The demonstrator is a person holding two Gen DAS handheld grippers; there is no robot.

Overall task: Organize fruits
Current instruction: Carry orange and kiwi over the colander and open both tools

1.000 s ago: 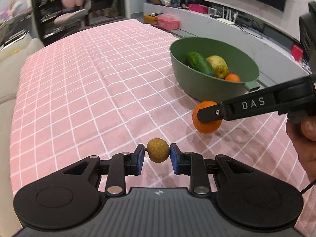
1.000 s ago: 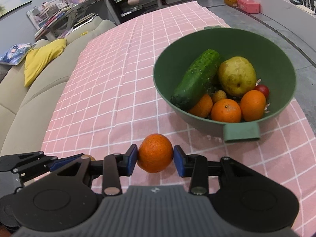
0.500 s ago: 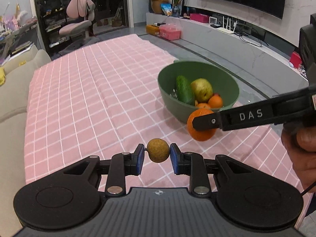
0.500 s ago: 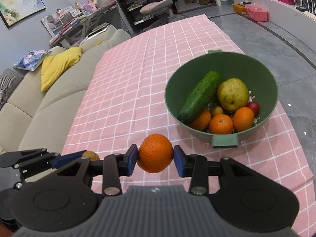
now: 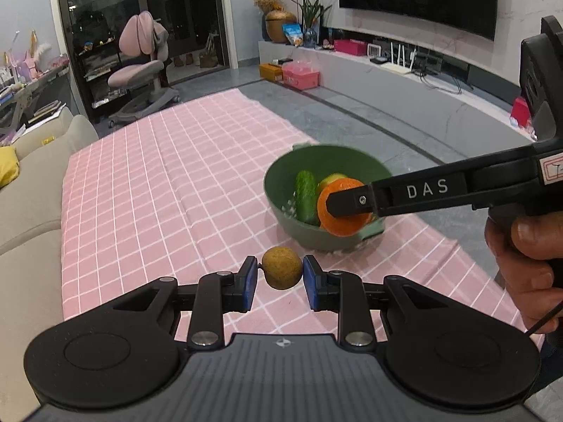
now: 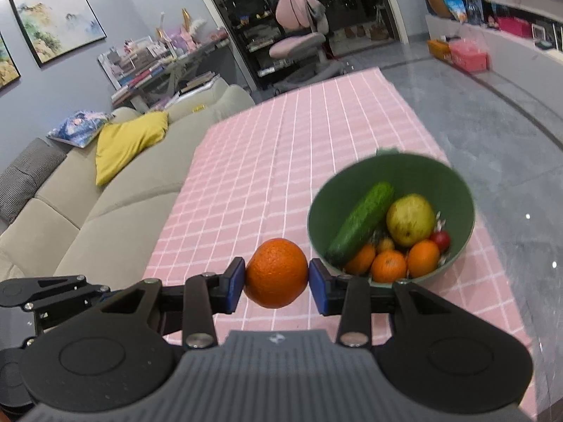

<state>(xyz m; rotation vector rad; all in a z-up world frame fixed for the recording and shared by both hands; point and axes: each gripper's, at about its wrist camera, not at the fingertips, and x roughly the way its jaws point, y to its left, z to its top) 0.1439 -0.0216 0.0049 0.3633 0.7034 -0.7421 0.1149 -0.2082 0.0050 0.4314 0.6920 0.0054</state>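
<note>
My left gripper (image 5: 281, 277) is shut on a small round brown fruit (image 5: 281, 273), held in the air above the pink checked tablecloth (image 5: 158, 190). In the right wrist view my right gripper (image 6: 276, 279) is shut on an orange (image 6: 276, 272), also lifted off the cloth. That orange (image 5: 343, 225) shows in the left wrist view too, in front of the green bowl (image 5: 288, 183), partly behind a black finger (image 5: 355, 202) of the right gripper. The bowl (image 6: 457, 190) holds a cucumber (image 6: 360, 221), a yellow-green pear (image 6: 410, 219), several oranges and a small red fruit.
A beige sofa (image 6: 116, 190) with a yellow cushion (image 6: 130, 140) runs along the table's left side. A person's hand (image 5: 527, 246) grips the right gripper's handle. Grey floor (image 6: 510, 133) lies past the table's right edge; a pink chair (image 6: 299, 42) stands beyond its far end.
Both grippers have risen with their fruit still clamped; the bowl and cloth now look smaller and farther below. In the left wrist view the held orange now overlaps the bowl.
</note>
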